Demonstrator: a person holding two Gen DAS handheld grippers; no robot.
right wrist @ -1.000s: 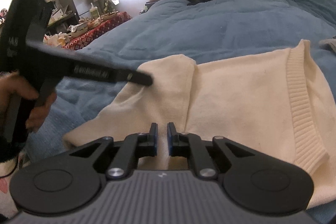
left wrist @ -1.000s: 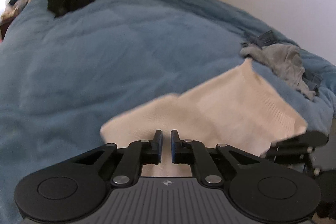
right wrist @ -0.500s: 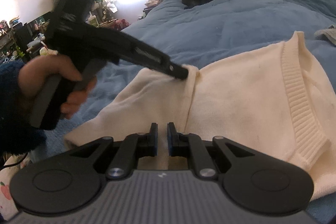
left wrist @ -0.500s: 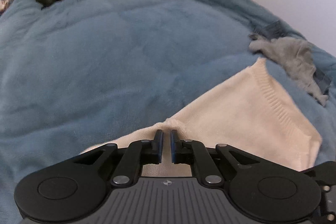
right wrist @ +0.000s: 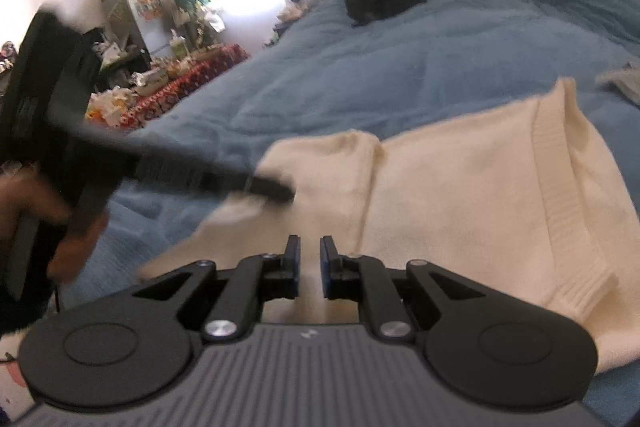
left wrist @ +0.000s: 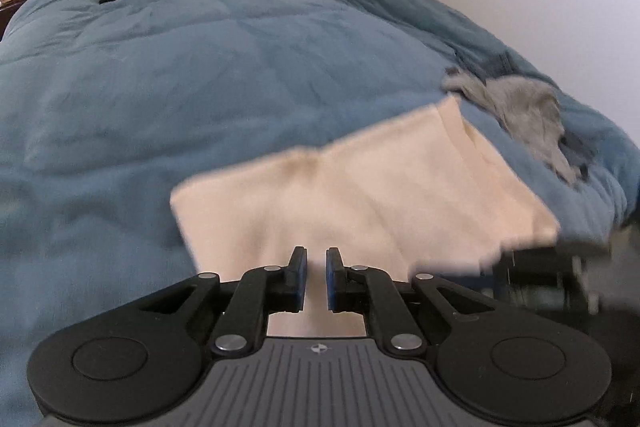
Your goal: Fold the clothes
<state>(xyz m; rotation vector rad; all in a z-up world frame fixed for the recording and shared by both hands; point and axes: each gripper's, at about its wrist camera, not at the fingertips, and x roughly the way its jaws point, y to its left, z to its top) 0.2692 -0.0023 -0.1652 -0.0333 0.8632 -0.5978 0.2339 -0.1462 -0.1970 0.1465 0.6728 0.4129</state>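
My cream sweater [right wrist: 460, 195] lies flat on the blue bed [right wrist: 420, 67]. Left tool [left wrist: 316, 277] and right tool [right wrist: 309, 265] hang nearly together, gripping nothing. I should pinch the near hem squarely and fold evenly.

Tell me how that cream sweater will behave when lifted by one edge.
The cream sweater will probably droop and fold, since it is soft knit that already creases. It looks light, lying flat on the blue blanket. Its ribbed hem may stretch when pulled.

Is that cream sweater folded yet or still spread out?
Partly folded: the cream sweater lies flat on the blue duvet with one side doubled over.
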